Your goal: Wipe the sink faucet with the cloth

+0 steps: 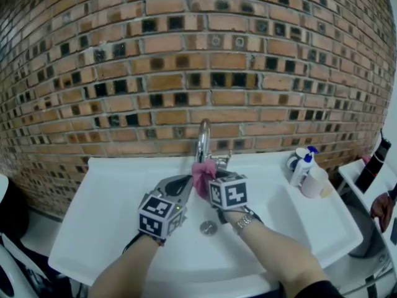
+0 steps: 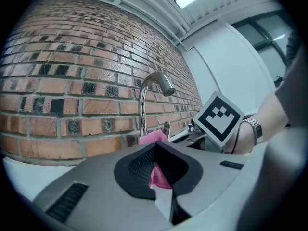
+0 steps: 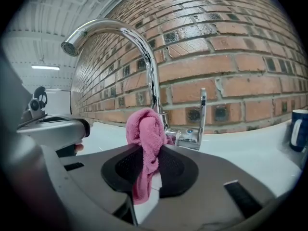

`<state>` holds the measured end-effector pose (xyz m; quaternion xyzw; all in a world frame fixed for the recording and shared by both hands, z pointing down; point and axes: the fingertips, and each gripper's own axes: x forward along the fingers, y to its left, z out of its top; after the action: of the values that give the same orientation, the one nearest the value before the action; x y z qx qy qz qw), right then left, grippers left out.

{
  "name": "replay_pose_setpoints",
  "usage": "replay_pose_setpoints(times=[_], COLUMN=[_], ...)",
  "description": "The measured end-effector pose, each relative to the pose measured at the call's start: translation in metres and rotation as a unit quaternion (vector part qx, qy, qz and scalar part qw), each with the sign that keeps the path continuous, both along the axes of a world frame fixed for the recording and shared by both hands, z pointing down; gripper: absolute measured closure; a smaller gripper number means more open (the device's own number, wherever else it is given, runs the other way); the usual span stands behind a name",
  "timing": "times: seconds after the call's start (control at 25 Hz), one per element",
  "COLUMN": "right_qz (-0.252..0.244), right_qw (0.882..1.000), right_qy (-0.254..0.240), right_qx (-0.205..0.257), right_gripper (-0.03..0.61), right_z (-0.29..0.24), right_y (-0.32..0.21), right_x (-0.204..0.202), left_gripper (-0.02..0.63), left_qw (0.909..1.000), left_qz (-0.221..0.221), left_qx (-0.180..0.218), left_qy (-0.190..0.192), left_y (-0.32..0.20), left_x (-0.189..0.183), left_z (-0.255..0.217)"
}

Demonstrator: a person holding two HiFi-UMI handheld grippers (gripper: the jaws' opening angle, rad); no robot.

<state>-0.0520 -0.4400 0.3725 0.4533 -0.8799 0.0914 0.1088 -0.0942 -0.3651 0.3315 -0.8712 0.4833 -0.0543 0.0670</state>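
Note:
A chrome gooseneck faucet (image 1: 203, 139) stands at the back of the white sink (image 1: 105, 222), against the brick wall. A bunched pink cloth (image 1: 203, 174) hangs at its base, just left of the lever handle (image 3: 202, 114). My left gripper (image 1: 187, 182) comes in from the left and is shut on the cloth (image 2: 157, 176). From the right, my right gripper (image 1: 211, 179) is also shut on the cloth (image 3: 144, 138), which bulges above its jaws close to the faucet (image 3: 144, 52) stem. The faucet (image 2: 147, 97) rises just beyond the left jaws.
A pump soap bottle (image 1: 302, 166) and a white cup (image 1: 317, 182) stand on the sink's right rim. The drain (image 1: 208, 228) lies below the grippers. A blue mug (image 3: 299, 129) shows at the right. The brick wall (image 1: 186, 61) closes off the back.

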Motion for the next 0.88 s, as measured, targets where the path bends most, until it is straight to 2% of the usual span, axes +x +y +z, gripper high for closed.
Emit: replay_pose_setpoints(times=[0.48,0.88], right_qz=[0.001,0.001], right_qw=[1.0,0.999], right_qy=[-0.011,-0.028], right_qx=[0.001,0.017], right_gripper=[0.5,0.5], right_z=[-0.004,-0.028], right_y=[-0.002,-0.001], right_x=[0.002,0.005], left_gripper=[0.608,0.609], left_qw=[0.9999,0.9999], left_qz=[-0.003,-0.004], left_qx=[-0.014,-0.016], left_qy=[-0.006,-0.005], left_y=[0.001,0.002], left_x=[-0.001,-0.002], left_z=[0.008,0.008])
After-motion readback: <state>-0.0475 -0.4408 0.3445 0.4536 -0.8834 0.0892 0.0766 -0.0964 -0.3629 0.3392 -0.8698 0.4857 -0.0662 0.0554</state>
